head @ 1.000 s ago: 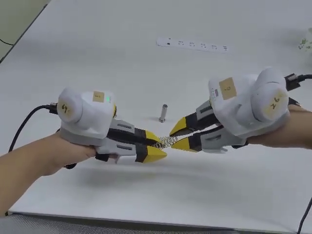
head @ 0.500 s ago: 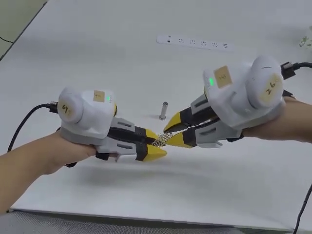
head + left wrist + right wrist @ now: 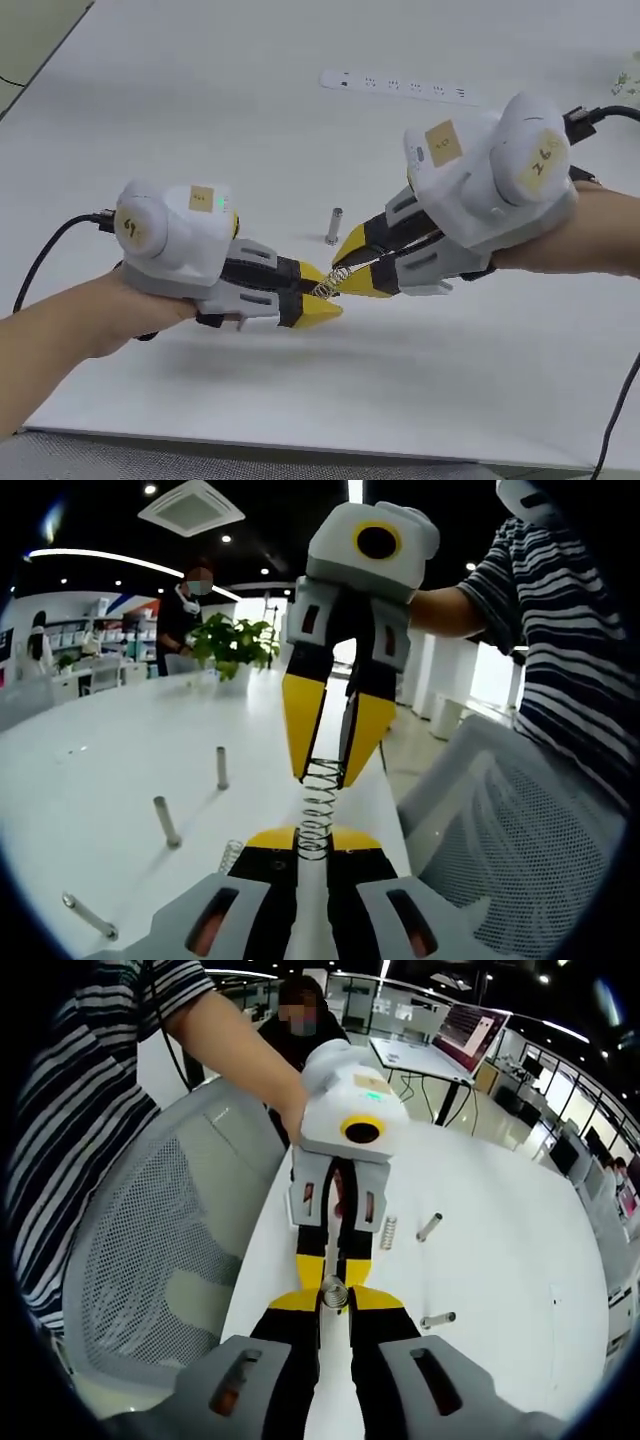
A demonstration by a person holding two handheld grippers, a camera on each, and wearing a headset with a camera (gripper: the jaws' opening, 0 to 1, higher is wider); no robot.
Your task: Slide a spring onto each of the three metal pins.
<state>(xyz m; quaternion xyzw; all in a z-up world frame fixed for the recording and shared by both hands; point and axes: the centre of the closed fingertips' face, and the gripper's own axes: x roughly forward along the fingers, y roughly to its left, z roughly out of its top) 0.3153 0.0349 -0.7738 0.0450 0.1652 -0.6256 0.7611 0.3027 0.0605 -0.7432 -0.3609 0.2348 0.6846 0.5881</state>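
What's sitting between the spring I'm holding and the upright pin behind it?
Nothing visible: bare table separates the spring from the upright pin. Both ends are clamped, one in the left claw, one in the right claw, so one end likely needs freeing first.

A white power strip (image 3: 392, 89) lies on the white table (image 3: 200, 100), a mesh chair (image 3: 150, 1255) beside it

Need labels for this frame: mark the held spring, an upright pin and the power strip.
spring (image 3: 331, 283): head view, middle of its exposed coils.
upright pin (image 3: 335, 228): head view, middle of its shaft.
power strip (image 3: 400, 88): head view, middle of its top face.
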